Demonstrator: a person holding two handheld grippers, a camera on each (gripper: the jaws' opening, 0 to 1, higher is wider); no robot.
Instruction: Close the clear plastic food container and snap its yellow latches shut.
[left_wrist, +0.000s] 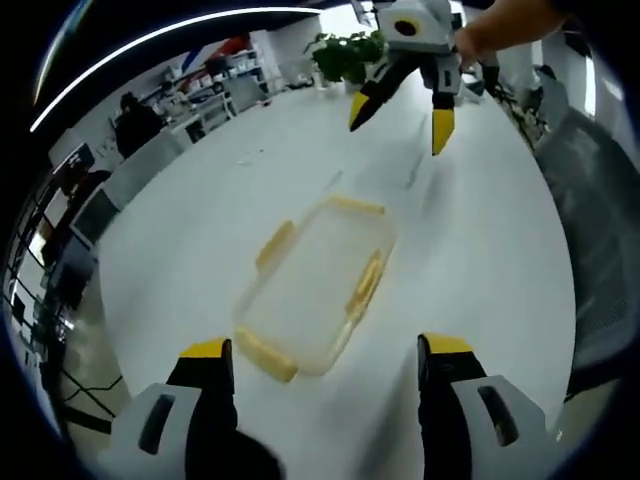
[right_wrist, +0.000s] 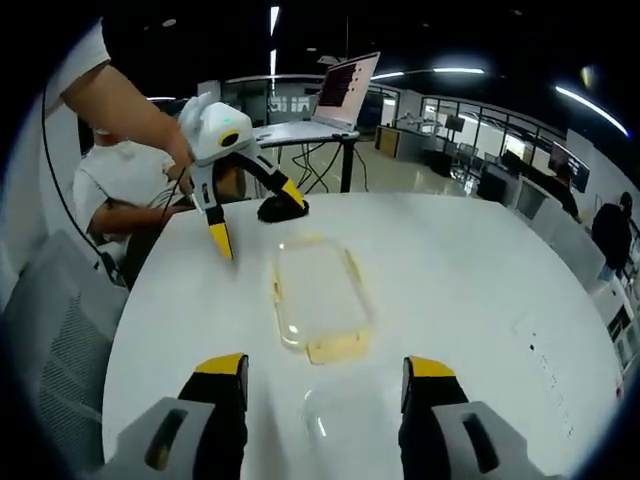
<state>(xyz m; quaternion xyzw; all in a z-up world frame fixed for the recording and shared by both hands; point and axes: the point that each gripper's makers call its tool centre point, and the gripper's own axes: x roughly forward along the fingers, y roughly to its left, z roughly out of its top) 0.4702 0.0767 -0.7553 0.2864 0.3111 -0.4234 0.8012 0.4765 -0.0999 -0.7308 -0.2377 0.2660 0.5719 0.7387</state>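
One clear rectangular plastic container (left_wrist: 318, 292) with yellow latches (left_wrist: 274, 243) lies on the smooth white desk (left_wrist: 480, 250). Left gripper (left_wrist: 328, 362) and right gripper (right_wrist: 326, 380): jaws wide, empty.

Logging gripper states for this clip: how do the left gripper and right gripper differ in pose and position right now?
The left gripper sits near one short end of the clear plastic food container; the right gripper faces it from the opposite end. In the right gripper view the left gripper hangs tilted above the white table, beside the container's far end. Shared: both are open with yellow tips, holding nothing, neither touching the container.
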